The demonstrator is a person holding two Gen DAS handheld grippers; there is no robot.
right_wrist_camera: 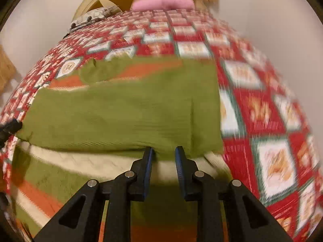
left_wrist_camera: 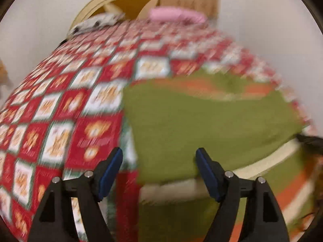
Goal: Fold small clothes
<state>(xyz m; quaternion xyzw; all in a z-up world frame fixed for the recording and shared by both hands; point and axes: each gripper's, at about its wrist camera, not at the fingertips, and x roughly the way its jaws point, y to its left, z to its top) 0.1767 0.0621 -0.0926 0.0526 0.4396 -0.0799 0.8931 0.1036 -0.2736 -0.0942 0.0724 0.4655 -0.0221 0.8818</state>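
Blue-padded jaws of the left gripper stand wide open with nothing between them, just above the folded green garment on the checked bedspread. From the right wrist, the right gripper has its jaws narrowed on the fold's near edge — whether they truly pinch it I cannot tell. With one corner freed, a sideways tug could drag the fold askew.

Your right gripper pinches the folded green garment's near edge on the checked cloth.
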